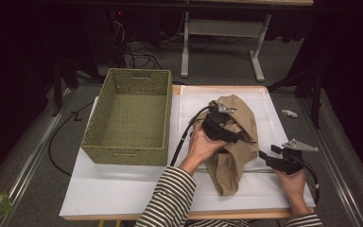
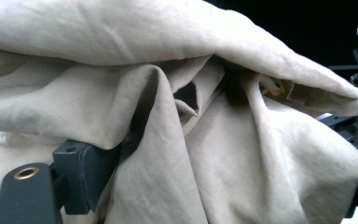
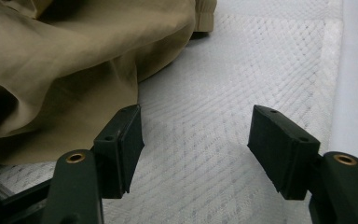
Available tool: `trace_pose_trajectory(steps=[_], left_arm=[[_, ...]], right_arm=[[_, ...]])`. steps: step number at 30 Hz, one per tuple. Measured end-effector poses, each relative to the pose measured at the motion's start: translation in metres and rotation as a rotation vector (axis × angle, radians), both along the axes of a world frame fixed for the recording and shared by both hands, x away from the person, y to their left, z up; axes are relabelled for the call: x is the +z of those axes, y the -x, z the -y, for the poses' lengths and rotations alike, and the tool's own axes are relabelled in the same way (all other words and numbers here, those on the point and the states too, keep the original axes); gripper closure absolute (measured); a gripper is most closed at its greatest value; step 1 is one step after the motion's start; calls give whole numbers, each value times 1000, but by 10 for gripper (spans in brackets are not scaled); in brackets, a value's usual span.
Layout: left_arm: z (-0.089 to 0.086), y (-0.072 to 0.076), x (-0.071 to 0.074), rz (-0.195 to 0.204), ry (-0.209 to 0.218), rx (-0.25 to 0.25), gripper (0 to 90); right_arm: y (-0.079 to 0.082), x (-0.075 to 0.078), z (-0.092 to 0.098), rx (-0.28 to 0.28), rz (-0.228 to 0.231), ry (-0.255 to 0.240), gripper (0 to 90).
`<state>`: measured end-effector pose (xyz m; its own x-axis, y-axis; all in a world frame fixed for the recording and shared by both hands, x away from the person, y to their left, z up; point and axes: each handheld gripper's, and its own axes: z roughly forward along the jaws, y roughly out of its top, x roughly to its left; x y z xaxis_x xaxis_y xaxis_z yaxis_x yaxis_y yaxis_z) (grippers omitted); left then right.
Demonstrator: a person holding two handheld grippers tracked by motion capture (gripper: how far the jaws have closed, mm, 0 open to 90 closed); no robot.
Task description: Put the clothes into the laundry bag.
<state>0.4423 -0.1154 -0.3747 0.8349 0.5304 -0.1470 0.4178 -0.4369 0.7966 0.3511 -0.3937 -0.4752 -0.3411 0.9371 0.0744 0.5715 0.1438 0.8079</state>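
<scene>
Right tongs: your right hand holds them low at the near right of the desk; their jaws stand wide apart over the white mat with nothing between them, the left jaw just beside the cloth's edge.
Cloth: a crumpled tan garment, heaped on the mat right of the basket, its near end trailing toward you.
Left tongs: your left hand pushes them into the cloth from its left side. Folds drape over and between the jaws; you cannot tell whether the pads press on the fabric.
Basket: woven, green, at the desk's far left, well apart from both tongs.
</scene>
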Motion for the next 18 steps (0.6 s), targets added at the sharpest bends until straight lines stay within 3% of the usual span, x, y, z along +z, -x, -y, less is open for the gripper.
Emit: trace_pose_trajectory(steps=[4,8,11,13,15,18], left_arm=[[6,1,-2,7,-28,9,131],[15,-2,-5,-10,-41,18,114],[23,-4,-5,-12,-59,43,106],[29,-6,-7,5,-94,73,95],[33,-12,-11,-25,-104,82,89],[38,-13,-13,-26,-104,90,84]], right_arm=[[0,0,0,-1,-1,0,355],[0,0,0,-2,0,0,355],[0,0,0,-5,-2,-3,355],[0,0,0,-5,-4,-4,355],[0,0,0,-5,-4,-4,355],[0,0,0,-7,-6,-9,354]])
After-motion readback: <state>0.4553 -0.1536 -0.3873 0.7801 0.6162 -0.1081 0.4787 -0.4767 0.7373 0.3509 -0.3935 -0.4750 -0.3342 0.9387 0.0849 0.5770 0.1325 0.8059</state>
